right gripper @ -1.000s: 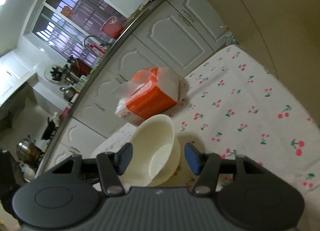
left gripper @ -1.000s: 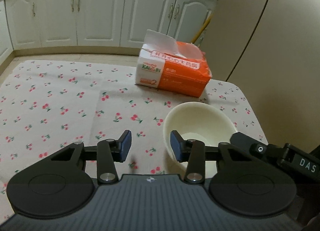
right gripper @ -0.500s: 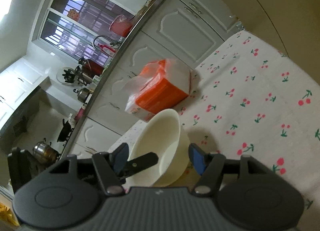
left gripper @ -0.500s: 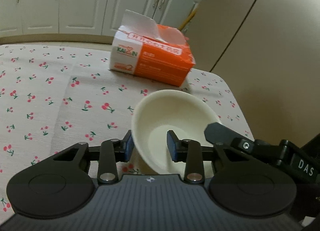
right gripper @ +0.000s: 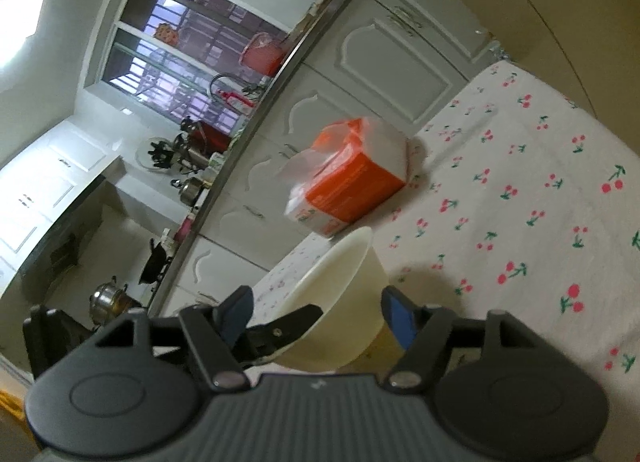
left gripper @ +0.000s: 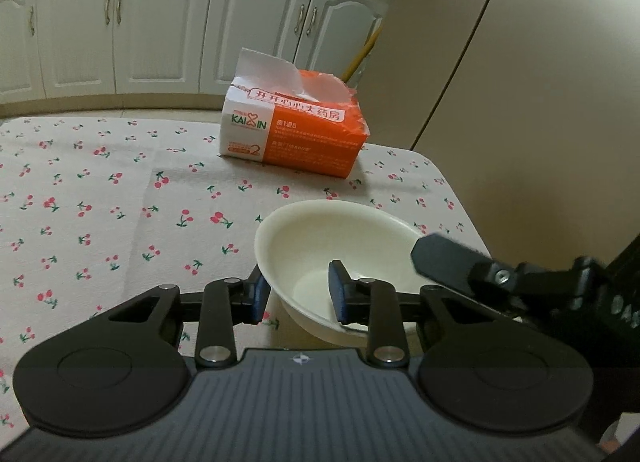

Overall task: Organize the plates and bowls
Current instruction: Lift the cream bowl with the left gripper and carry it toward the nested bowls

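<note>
Nearest in the left wrist view, the left gripper (left gripper: pixel 298 296) straddles the near-left wall of a round cream-coloured ceramic bowl (left gripper: pixel 340 238): its left finger sits outside the rim and its right finger (left gripper: pixel 336 294) reaches down inside the hollow. The gap between them is narrow, yet whether the pads actually press the wall cannot be told. Nothing lies in the bowl apart from that finger, and its inside shows pale and glossy. Just right of the fingers, a black finger of the right gripper (left gripper: pixel 448 262) crosses over the bowl's right rim.

In the right wrist view, the right gripper (right gripper: pixel 316 314) stands wide, its blue-padded fingers either side of the cream bowl (right gripper: pixel 344 302) with clear space showing at the right pad. The bowl looks tilted there, its mouth turned toward the left finger, and a black finger of the left gripper (right gripper: pixel 288 322) pokes into it from the left.

The bowl rests on a white tablecloth printed with red cherries (left gripper: pixel 120 206), which spreads left of and beyond the left fingers.

Farther ahead, slightly left of the bowl, an orange-and-white soft pack of tissues (left gripper: pixel 294 132) lies on the cloth with a white sheet standing up from its torn top. Well apart from the bowl, it blocks nothing.

Beyond the table edge runs a row of white panelled kitchen cabinets (left gripper: pixel 160 22), and to the right of the fingers rises a plain beige panel (left gripper: pixel 540 82).
</note>
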The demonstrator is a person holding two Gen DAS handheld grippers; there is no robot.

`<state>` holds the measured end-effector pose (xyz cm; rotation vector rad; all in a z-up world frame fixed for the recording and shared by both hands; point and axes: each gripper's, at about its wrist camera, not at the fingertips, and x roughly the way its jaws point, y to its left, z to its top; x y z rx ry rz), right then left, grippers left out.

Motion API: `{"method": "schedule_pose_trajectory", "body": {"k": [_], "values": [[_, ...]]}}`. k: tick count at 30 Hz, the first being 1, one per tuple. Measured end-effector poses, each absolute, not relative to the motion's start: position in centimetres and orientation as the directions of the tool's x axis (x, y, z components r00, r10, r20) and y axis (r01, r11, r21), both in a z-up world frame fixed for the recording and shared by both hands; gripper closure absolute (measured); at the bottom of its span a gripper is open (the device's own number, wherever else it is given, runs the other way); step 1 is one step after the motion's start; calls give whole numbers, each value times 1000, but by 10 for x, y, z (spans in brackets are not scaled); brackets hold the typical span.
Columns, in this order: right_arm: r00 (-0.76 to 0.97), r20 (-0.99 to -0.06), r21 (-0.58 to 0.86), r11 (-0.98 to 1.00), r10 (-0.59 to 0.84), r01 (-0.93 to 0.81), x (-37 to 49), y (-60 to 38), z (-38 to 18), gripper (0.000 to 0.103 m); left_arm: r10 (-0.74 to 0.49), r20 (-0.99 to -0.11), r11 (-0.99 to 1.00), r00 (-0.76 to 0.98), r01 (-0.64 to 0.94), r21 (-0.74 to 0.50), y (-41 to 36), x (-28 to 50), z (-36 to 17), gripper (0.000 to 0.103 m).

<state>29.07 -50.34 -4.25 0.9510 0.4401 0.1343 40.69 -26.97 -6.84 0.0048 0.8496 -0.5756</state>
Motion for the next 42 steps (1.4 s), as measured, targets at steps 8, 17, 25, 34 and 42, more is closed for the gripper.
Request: {"method": "schedule_pose_trajectory", "body": {"k": [8,17,25,34,42], "values": [[903,-280,797,603,325,30,275,-487,-19,28,-504,-671,841,543,486,-238,-248,384,-47,70],[906,-231,815,580,355,-19,247,-469,2,26,-548,-615,822,567,500,-272,-214,340,-20,70],[896,-209,809,584,391,-66,224,-437,26,24,-565,-575,819,593,487,-303,-172,301,3,70],[865,-185,803,580,467,-141,204,-383,38,22,-548,-553,836,628,441,-327,-109,266,13,70],[815,-176,806,557,552,-203,199,-325,39,21,-501,-524,865,688,380,-328,-53,240,24,70]]}}
